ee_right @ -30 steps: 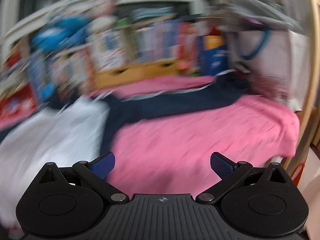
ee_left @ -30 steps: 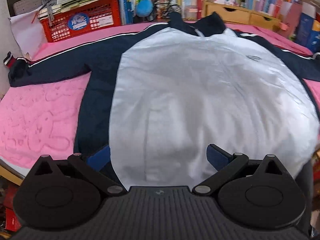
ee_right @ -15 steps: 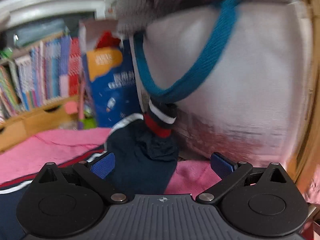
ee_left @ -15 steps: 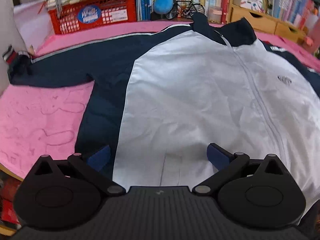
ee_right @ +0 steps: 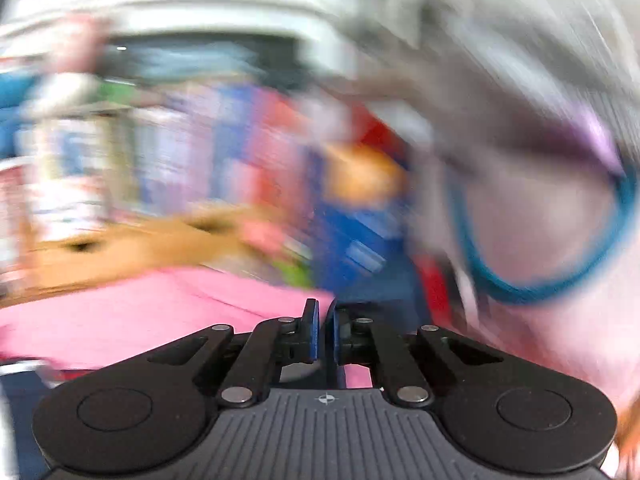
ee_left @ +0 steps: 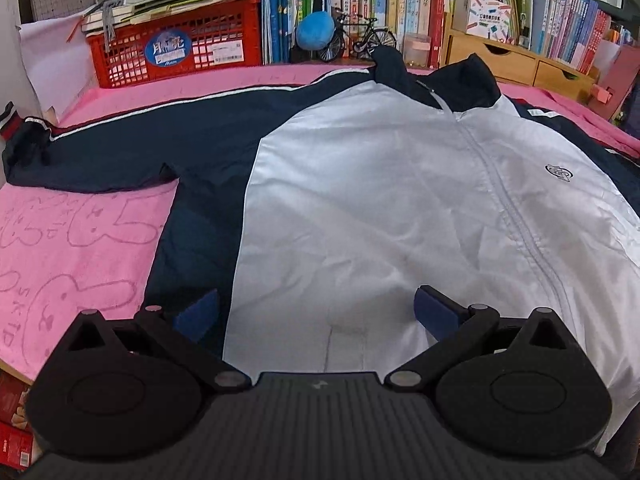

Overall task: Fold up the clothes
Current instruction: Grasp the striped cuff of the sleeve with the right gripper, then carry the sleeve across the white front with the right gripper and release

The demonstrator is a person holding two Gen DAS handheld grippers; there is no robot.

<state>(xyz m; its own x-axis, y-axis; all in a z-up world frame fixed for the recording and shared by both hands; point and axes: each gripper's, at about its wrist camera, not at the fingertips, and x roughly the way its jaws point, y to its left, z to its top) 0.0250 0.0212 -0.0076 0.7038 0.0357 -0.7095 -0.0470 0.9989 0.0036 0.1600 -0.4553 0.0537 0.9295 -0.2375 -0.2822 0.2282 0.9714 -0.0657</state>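
A white and navy zip jacket (ee_left: 380, 200) lies flat, front up, on a pink towel (ee_left: 72, 240). Its left sleeve (ee_left: 120, 140) stretches out to the left, cuff at the table's edge. My left gripper (ee_left: 316, 312) is open and empty, hovering over the jacket's hem. My right gripper (ee_right: 322, 336) has its jaws nearly together in a heavily blurred view. Navy fabric (ee_right: 384, 288) shows just beyond the fingertips, but whether anything is pinched between the pads is not clear.
A red crate (ee_left: 176, 48) with stacked papers stands at the back left. Books (ee_left: 360, 4), a blue ball (ee_left: 316, 28), a model bicycle (ee_left: 360, 40) and wooden drawers (ee_left: 516, 60) line the back. A white bag with a teal strap (ee_right: 540, 272) hangs at the right.
My right gripper has closed from wide open to nearly shut near the right sleeve cuff, and its view is now blurred by motion. My left gripper stayed open and shifted slightly over the hem.
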